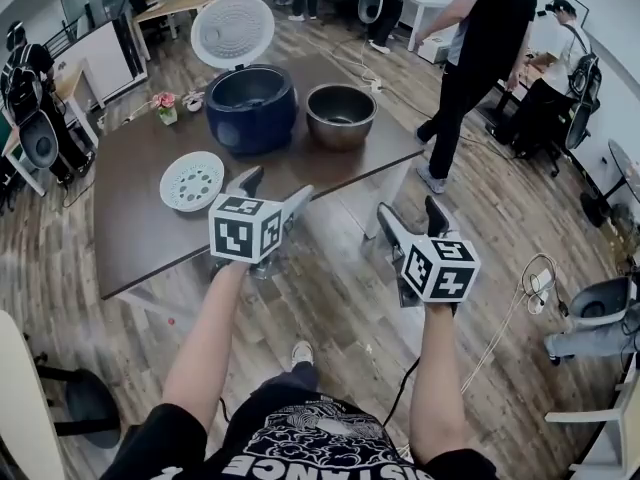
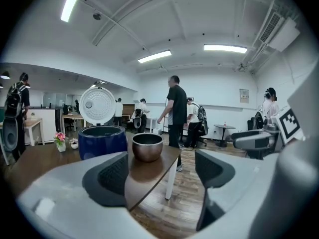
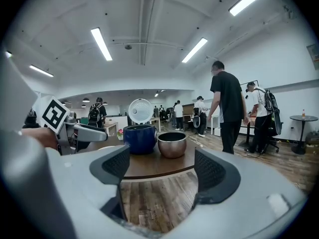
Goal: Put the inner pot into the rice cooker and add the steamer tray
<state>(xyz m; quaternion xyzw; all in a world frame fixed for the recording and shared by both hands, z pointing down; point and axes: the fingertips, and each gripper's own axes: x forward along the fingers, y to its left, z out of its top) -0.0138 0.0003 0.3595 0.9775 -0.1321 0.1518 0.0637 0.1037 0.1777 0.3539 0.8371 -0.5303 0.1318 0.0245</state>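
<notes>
The dark brown surface [image 1: 150,228] carries a dark blue rice cooker [image 1: 250,108] at its far side, with the round white lid [image 1: 232,30] standing open behind it and the cavity showing empty. The metal inner pot [image 1: 341,115] stands upright on the surface just to the right of the cooker, near the far right edge. The white perforated steamer tray [image 1: 192,181] lies flat on the surface, nearer than the cooker and to its left, well apart from the pot. A small pot of pink flowers [image 1: 165,106] sits left of the cooker. The left tongs [image 1: 275,190] hang over the near edge of the surface, just right of the steamer tray, with the jaws spread wide and nothing between them; their own view frames the pot and cooker far ahead. The right tongs [image 1: 412,215] are held off the surface over the wooden floor [image 1: 340,298], right of the left tongs, jaws likewise wide apart and empty. A person in black [image 1: 480,58] stands on the floor beyond the right end of the surface.
</notes>
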